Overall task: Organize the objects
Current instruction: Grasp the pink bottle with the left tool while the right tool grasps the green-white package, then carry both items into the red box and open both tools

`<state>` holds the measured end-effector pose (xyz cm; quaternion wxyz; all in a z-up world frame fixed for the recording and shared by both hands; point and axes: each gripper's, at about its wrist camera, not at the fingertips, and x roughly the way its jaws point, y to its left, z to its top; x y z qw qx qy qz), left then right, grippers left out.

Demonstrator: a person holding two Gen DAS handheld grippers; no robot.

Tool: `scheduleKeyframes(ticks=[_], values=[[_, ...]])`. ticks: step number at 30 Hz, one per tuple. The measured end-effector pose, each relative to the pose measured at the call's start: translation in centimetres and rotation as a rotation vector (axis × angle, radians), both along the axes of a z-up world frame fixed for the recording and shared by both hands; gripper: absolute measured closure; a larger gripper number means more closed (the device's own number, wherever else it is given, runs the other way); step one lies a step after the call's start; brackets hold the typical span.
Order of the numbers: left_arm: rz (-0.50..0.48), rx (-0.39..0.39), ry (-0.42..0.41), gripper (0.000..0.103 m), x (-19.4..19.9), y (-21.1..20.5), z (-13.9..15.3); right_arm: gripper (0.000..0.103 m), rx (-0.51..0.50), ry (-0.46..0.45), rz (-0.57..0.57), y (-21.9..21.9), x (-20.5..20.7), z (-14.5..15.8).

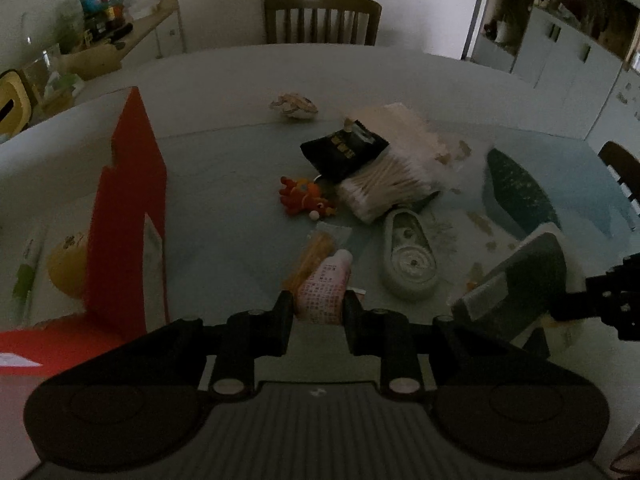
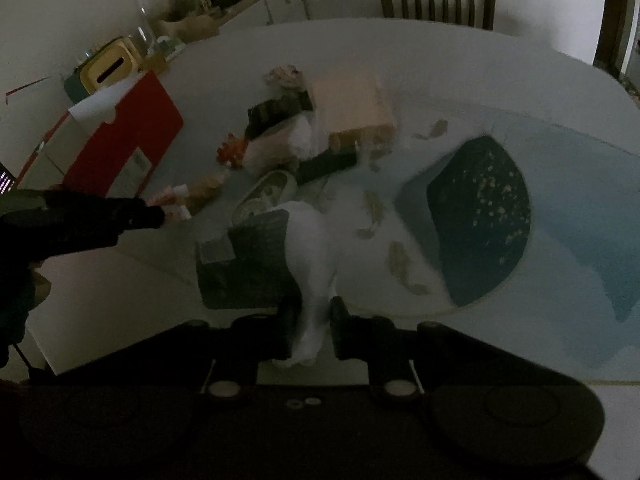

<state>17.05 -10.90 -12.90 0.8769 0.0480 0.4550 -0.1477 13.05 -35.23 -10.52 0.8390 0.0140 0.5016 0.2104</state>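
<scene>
My left gripper (image 1: 318, 306) is shut on a small white tube with red print (image 1: 324, 290), just above the table; it also shows in the right wrist view (image 2: 172, 204). My right gripper (image 2: 314, 332) is shut on the white edge of a grey and white pouch (image 2: 256, 260), seen lifted at the right of the left wrist view (image 1: 516, 280). A red open box (image 1: 128, 216) stands to the left, with a yellow object (image 1: 66, 264) inside.
On the table lie a cotton swab pack (image 1: 384, 188), black packet (image 1: 344, 150), red plush toy (image 1: 304, 198), orange sachet (image 1: 314, 254), grey oval dispenser (image 1: 408, 256), shell (image 1: 294, 106) and dark placemat (image 1: 520, 194). A chair (image 1: 320, 16) stands behind.
</scene>
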Motion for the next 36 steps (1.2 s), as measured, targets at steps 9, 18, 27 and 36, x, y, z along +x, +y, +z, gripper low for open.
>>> scheduleKeyframes(ticks=[9,18,27,36], values=[[0.02,-0.037,-0.016,0.078,-0.8,1.6,1.5,0.087,0.008,-0.053,-0.035,0.5,-0.2,2.4],[0.043,-0.076,-0.079,0.078,-1.0,4.3,5.0,0.087,0.046,-0.107,-0.053,2.1,0.4,5.0],[0.045,-0.065,-0.13,0.078,-0.7,8.5,7.1,0.087,0.074,-0.133,-0.059,5.8,1.4,6.9],[0.08,-0.052,-0.153,0.078,0.3,14.0,8.4,0.087,0.095,-0.154,-0.036,11.4,2.6,8.4]])
